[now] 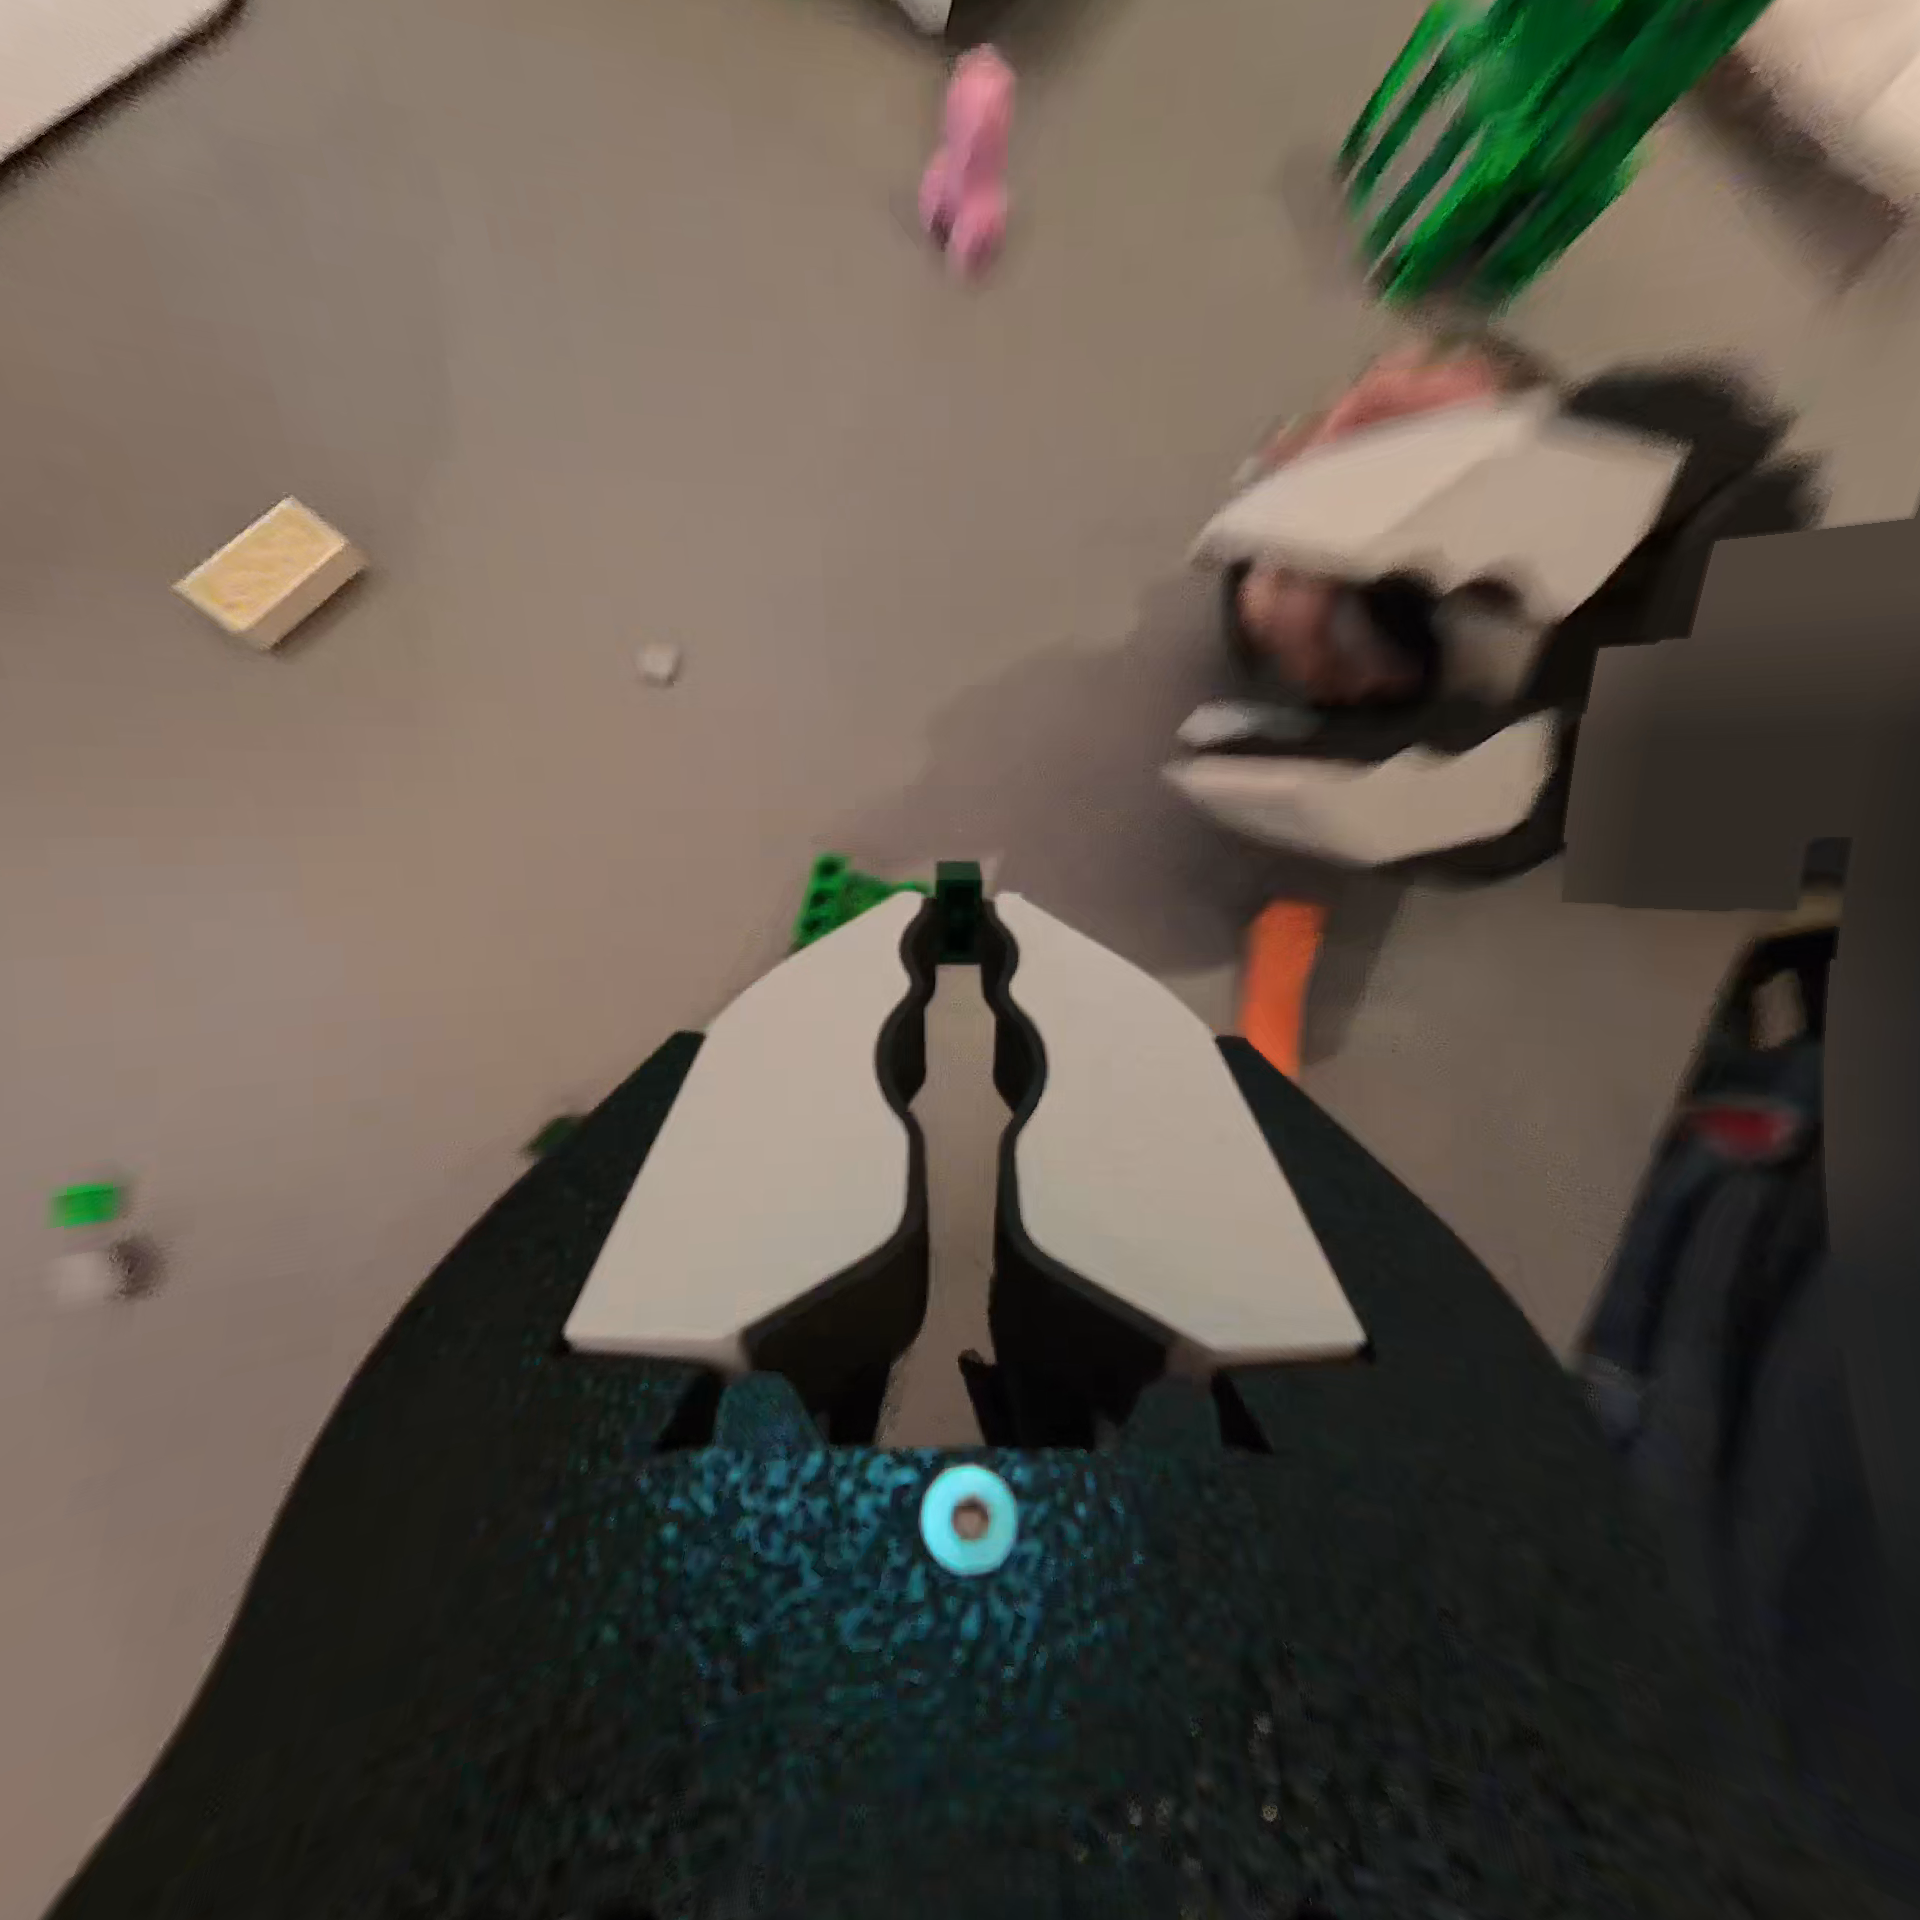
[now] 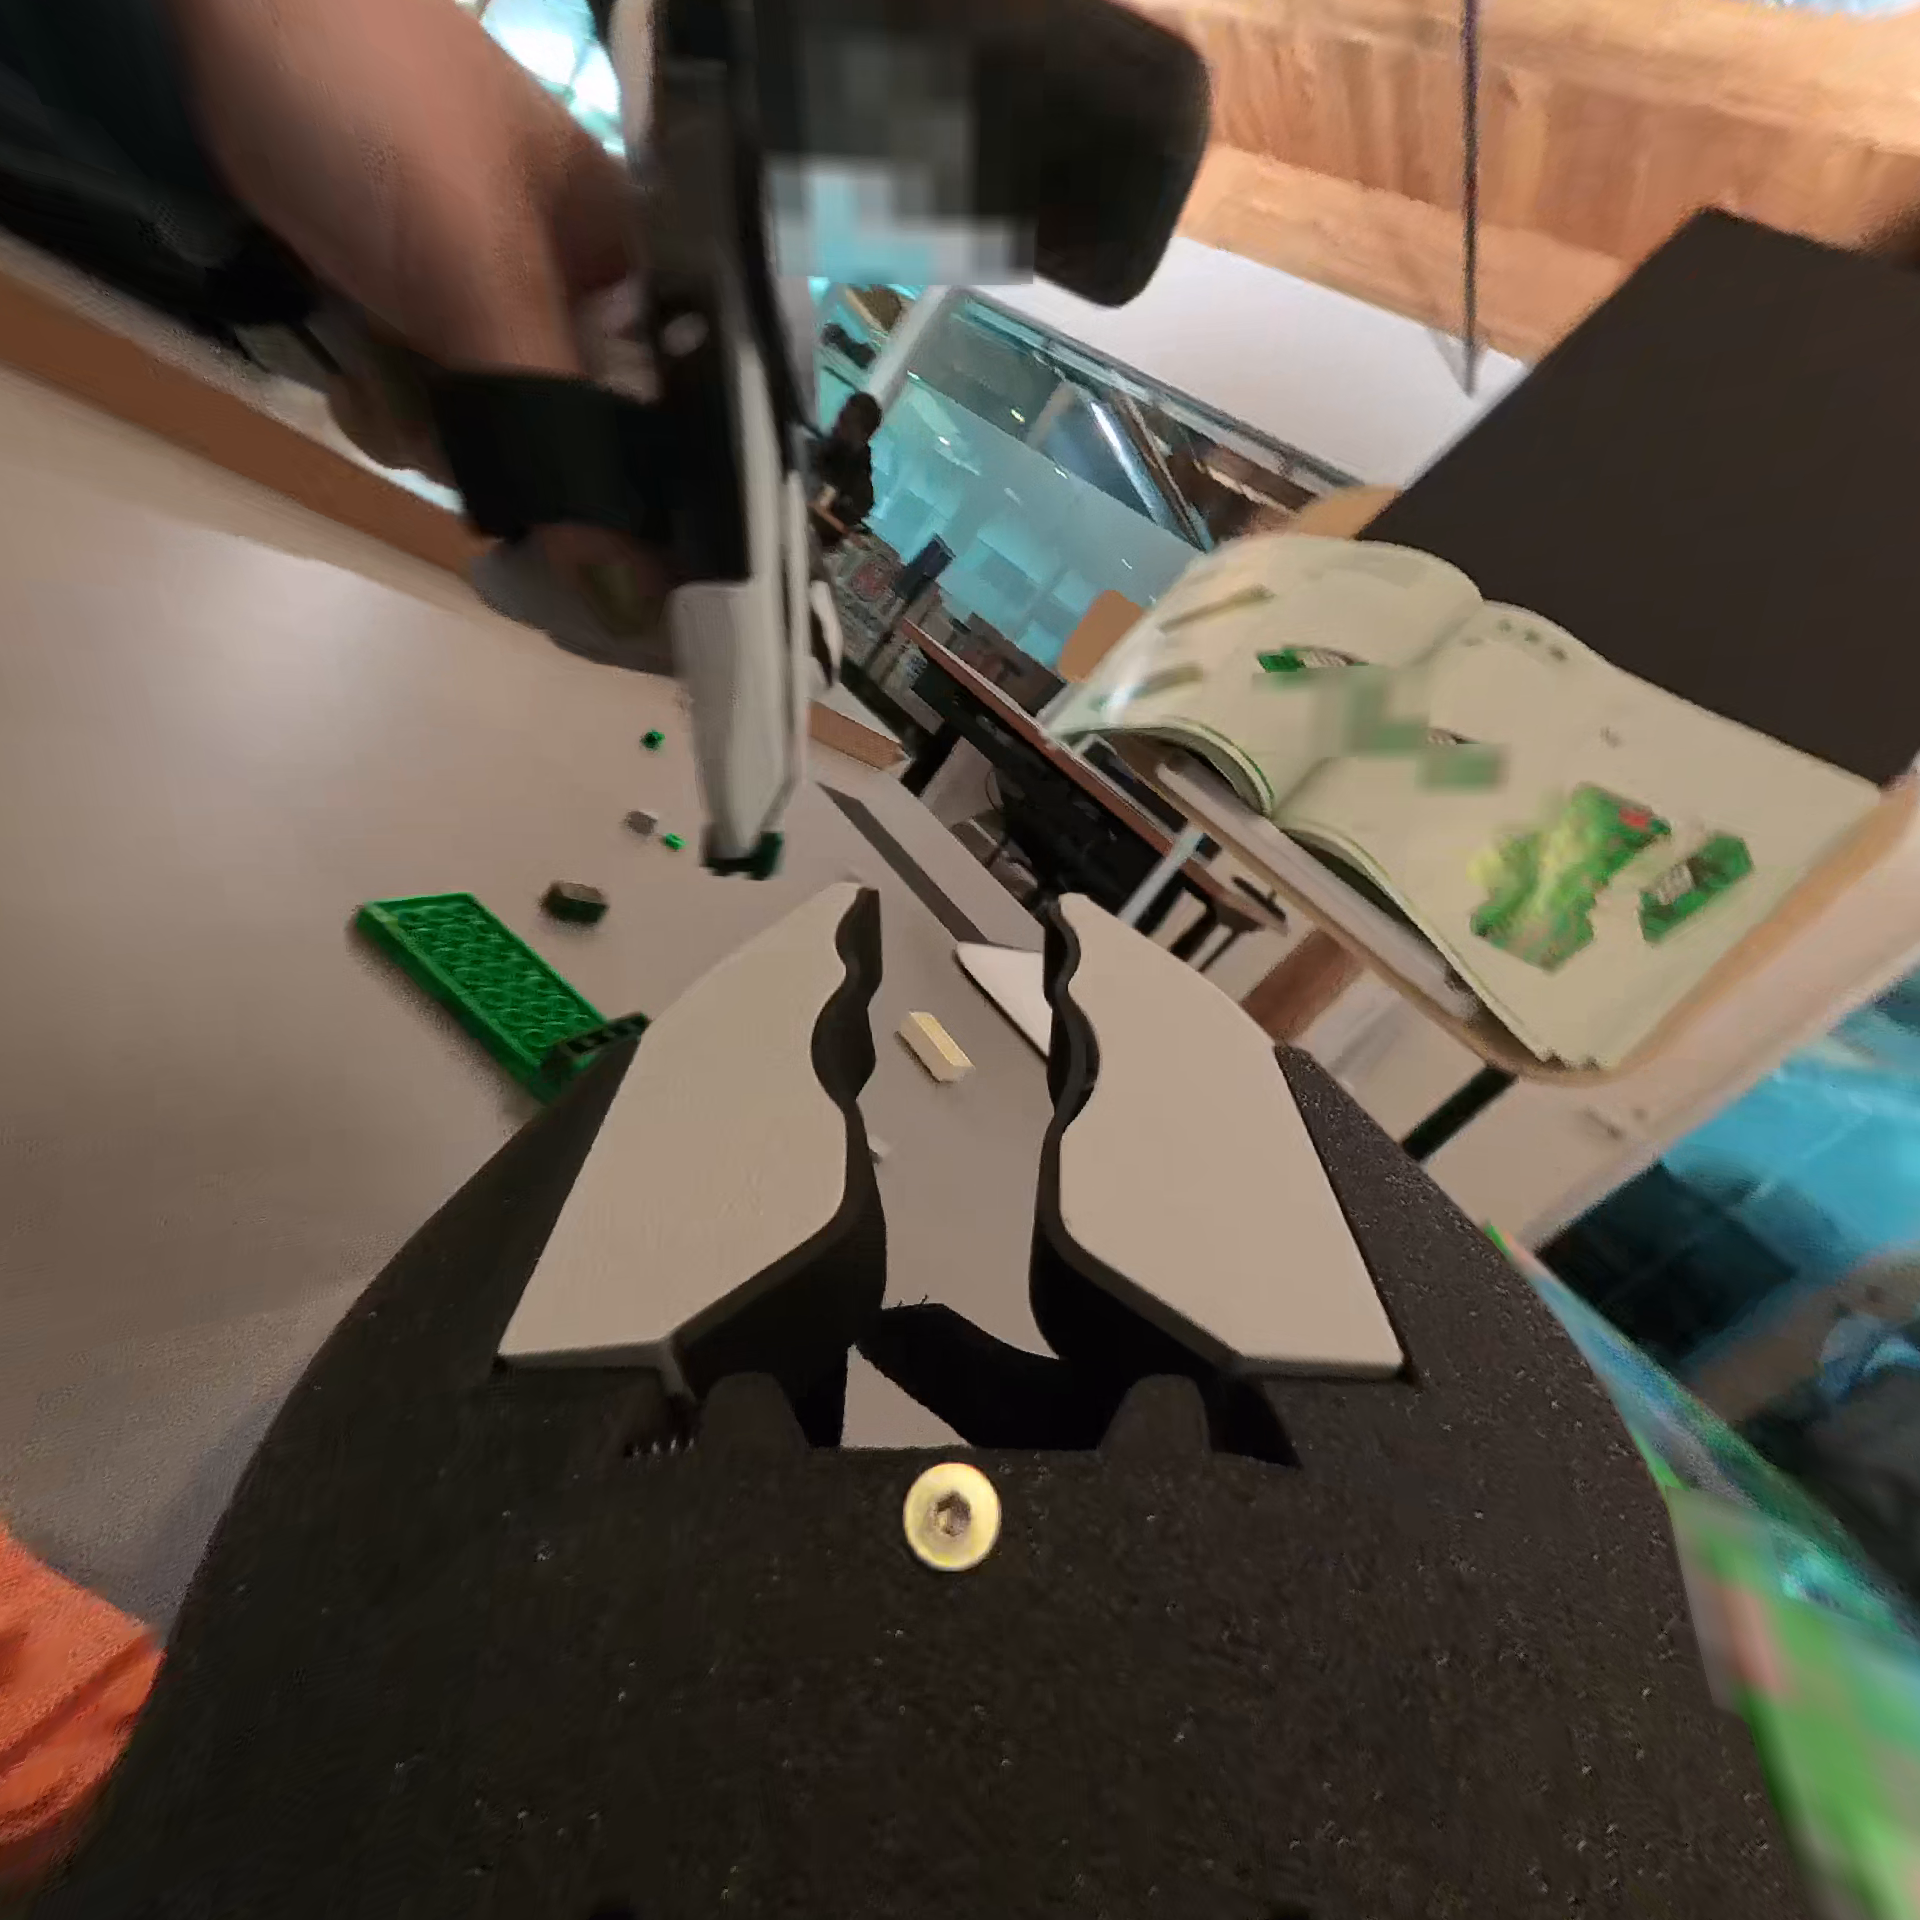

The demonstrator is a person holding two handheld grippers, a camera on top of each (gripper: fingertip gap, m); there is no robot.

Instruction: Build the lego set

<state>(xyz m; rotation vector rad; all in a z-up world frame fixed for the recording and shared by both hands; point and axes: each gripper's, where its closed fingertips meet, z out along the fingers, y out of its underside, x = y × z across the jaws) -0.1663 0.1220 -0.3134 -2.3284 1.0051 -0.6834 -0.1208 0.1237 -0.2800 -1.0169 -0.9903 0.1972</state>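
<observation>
Left gripper gripped a small dark-green brick at frame centre; right gripper stood released, empty. Next, seating it on the green plate likely needs alignment.

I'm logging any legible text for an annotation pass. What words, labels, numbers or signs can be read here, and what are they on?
None can be read.
Open instruction booklet: printed pictures and marks, too blurred to read, partly covered by mosaic.
Tan brick: no writing visible.
Green plate: studs only, nothing legible.
Left hand-held gripper and right hand-held gripper: no markings.
</observation>
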